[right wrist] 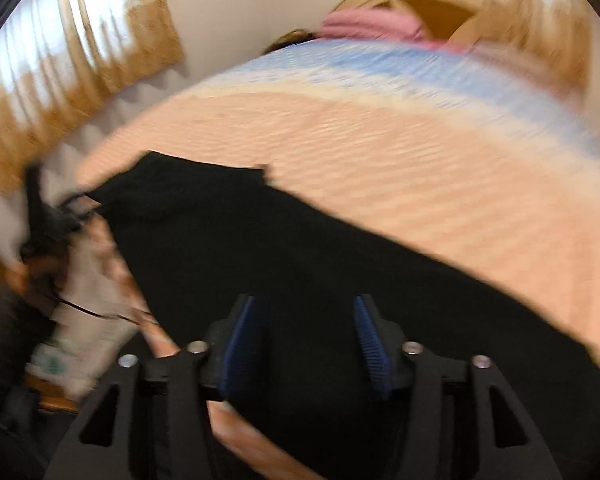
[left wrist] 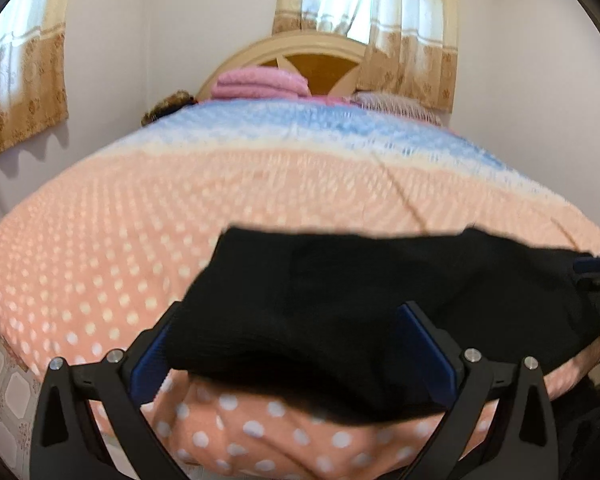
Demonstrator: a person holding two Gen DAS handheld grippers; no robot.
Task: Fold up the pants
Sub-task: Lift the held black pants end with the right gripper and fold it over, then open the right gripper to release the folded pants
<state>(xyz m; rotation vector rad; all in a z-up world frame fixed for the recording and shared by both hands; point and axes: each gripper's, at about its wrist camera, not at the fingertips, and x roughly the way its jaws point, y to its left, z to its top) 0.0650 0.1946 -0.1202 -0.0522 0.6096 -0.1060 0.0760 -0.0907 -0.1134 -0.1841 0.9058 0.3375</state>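
pants [left wrist: 340,300] black, lying across the near edge of the bed [left wrist: 180,200], long axis side to side | left gripper [left wrist: 292,344] apart, cloth draped between, unpinched | right gripper [right wrist: 304,336] apart over the cloth | we judge both equally near

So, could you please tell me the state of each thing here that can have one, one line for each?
black pants: lying on the bed's near edge, bunched, fold not finished.
left gripper: open, jaws wide, pants between them.
right gripper: open, pads apart over the pants.
polka-dot blanket: spread over the bed.
pink towels: folded, stacked by the headboard.
curtains: drawn, daylight showing through.
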